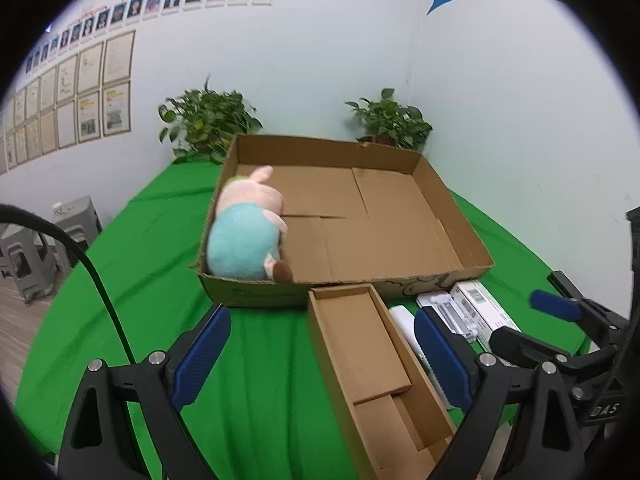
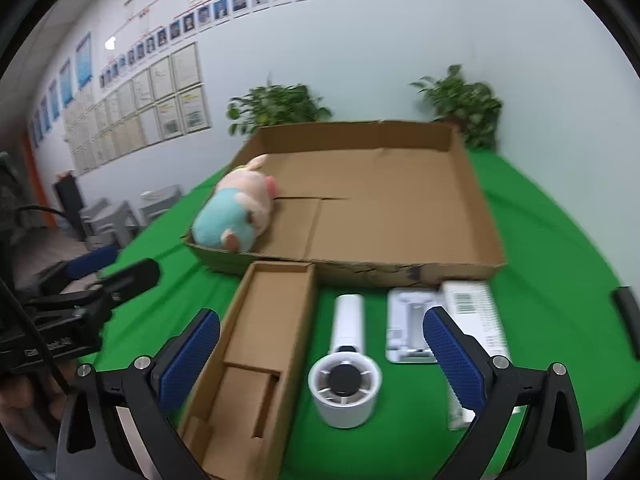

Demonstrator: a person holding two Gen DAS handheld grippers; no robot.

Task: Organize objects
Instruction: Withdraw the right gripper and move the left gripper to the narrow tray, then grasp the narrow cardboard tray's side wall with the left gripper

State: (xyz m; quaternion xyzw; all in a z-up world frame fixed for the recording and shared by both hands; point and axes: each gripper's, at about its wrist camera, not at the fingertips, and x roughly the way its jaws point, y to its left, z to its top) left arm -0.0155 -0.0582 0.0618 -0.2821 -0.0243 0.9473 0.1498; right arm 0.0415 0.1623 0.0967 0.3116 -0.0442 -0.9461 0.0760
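Both your left gripper [image 1: 322, 354] and right gripper [image 2: 320, 354] hover with jaws released, grasping nothing. The plush pig [image 2: 236, 210] lies in the big cardboard tray's [image 2: 456, 270] near-left corner. On the green surface [image 2: 560, 280], the white handheld fan [image 2: 346, 364] lies just beside the narrow carton [image 2: 256, 360].
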